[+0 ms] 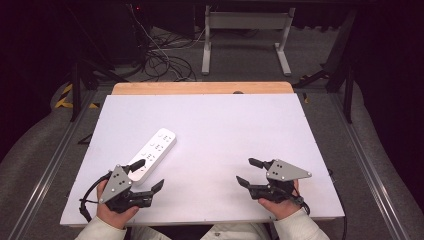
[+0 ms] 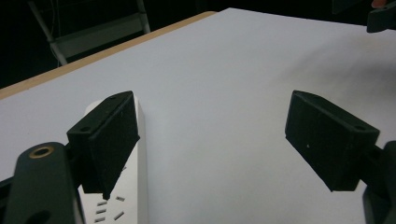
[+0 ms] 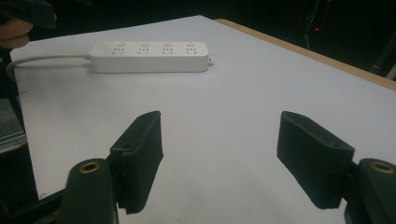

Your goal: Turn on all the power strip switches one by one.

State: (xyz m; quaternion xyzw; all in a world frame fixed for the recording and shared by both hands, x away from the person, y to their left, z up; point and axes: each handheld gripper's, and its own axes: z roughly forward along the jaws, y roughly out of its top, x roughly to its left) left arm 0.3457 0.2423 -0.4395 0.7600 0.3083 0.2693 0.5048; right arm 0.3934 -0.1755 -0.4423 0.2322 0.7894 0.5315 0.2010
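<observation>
White power strip (image 1: 152,151) lying on the counter (image 1: 225,125), left tongs (image 1: 148,175) hovering at its near end.
Both tongs are gaping wide, holding nothing (right tongs (image 1: 248,171) sitting well apart). The strip is looking rigid, light, smooth-sided; gripping across its narrow body seems safest.

The power strip (image 1: 152,152) lies on the bench (image 1: 225,125), slanting away from the left hand-held gripper (image 1: 148,174), whose outer jaw hangs over the strip's near end. The right hand-held gripper (image 1: 246,172) sits well apart to the right of the strip, near the bench's front edge, nothing between its jaws.
</observation>
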